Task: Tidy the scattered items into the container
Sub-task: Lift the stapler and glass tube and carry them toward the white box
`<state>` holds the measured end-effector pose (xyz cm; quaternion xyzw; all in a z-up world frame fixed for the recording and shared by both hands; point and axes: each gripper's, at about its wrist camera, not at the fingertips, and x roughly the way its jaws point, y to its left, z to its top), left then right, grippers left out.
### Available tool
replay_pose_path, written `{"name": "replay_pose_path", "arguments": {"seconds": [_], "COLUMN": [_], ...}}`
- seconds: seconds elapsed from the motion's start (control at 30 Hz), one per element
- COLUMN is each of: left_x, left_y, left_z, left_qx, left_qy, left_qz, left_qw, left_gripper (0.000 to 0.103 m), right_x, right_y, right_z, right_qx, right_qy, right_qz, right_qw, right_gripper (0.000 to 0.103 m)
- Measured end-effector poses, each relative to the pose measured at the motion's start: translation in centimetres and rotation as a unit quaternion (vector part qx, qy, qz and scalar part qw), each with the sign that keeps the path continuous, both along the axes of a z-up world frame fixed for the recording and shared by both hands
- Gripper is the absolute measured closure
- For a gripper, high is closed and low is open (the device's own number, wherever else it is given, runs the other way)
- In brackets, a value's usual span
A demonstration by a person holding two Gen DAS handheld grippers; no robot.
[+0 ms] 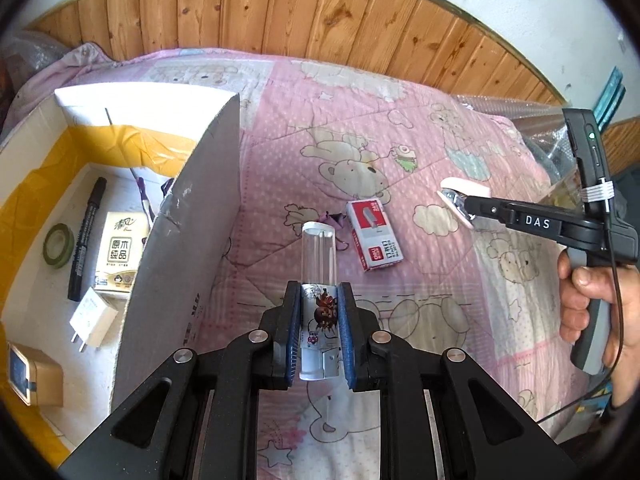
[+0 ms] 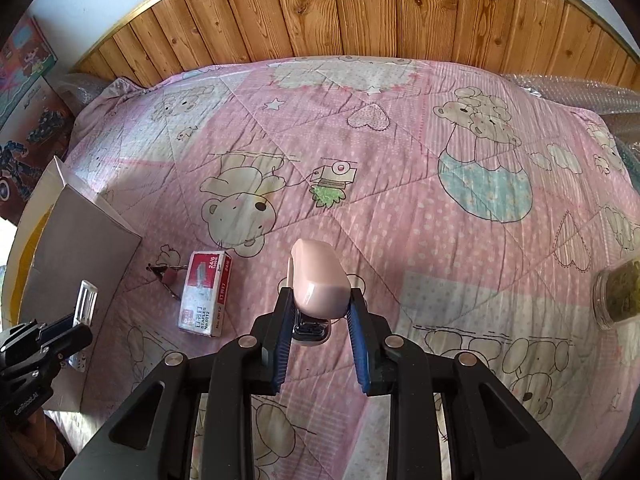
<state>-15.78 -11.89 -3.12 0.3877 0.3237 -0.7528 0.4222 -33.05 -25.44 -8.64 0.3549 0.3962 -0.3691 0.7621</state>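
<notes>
Two loads are in hand at once. The left gripper [image 1: 319, 334] is clamped on a clear tube [image 1: 319, 276], whose long axis runs straight ahead along the fingers, white cap end leading. The cardboard box [image 1: 192, 240] stands just to its left, its near wall rising beside the tube, so the left hand is much the nearer to the container. Getting in means lifting over that wall's top edge, then dropping onto the box floor, where a marker [image 1: 85, 236], tissue pack [image 1: 116, 256], tape roll [image 1: 60, 245] and white charger [image 1: 93, 320] already lie; free room appears to remain toward the box's near end.

The right gripper [image 2: 318, 320] is closed on a pink stapler [image 2: 318, 280], gripped at its rear with the nose pointing forward, held above the pink quilt [image 2: 400, 200] well right of the box. Between it and the box, on the quilt, lie a staples box [image 2: 205, 294] and a binder clip [image 2: 166, 274], still to be gathered.
</notes>
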Motion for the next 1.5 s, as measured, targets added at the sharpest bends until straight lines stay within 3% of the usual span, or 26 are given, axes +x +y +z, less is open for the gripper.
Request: {"name": "replay_pose_path", "arguments": {"seconds": [0.47,0.83,1.23,1.5], "left_x": [2.2,5.9,8.0,9.8], "left_y": [1.6,3.0,4.8,5.4], "left_z": [3.9,5.0,6.9,7.7], "left_qx": [-0.018,-0.024,-0.084,-0.097], "left_qy": [0.0,0.014,-0.003,0.003], "left_qz": [-0.032,-0.012,-0.01,-0.006], "left_qw": [0.9993,0.9996,0.9964,0.9953], "left_gripper": [0.085,0.085,0.085,0.085], "right_x": [-0.8,0.3,2.7,4.8], "right_y": [2.8,7.0,12.9,15.2], "right_z": [4.3,8.5,12.1,12.9], "right_qx": [-0.018,-0.038,-0.069,-0.082], "right_qy": [-0.064,-0.113,-0.142,-0.136], "right_qz": [-0.014,-0.013,-0.001,0.021], "right_qw": [0.998,0.993,0.987,0.987], "right_gripper": [0.076,0.076,0.076,0.076]}}
